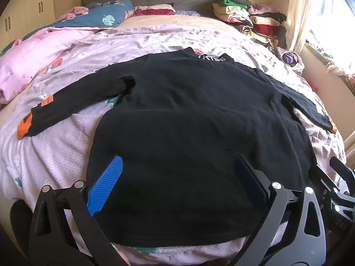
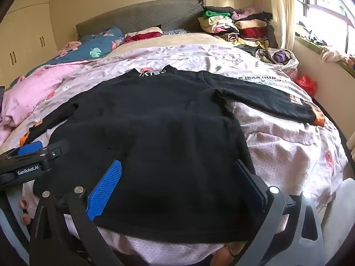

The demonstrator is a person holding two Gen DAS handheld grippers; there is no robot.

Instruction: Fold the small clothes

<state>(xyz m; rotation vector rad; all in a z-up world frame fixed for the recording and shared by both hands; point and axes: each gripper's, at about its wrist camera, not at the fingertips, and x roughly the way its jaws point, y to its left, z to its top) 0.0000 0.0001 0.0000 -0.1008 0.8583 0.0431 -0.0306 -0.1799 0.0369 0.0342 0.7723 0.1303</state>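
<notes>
Black sweater (image 1: 188,115) is laid flat, collar away, hem nearest both grippers, left gripper (image 1: 177,181) and right gripper (image 2: 177,184), fingers spread apart, nothing clamped.

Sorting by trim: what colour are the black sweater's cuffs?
Orange cuffs on the black sweater, clearest in the left wrist view.

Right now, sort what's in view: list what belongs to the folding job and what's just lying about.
For the job:
- black sweater, spread flat
- left gripper, open over its hem
- right gripper, open over its hem

Lying about:
- pile of clothes by the headboard
- pink quilt
- blue leaf-print bedding
- red bag
</notes>
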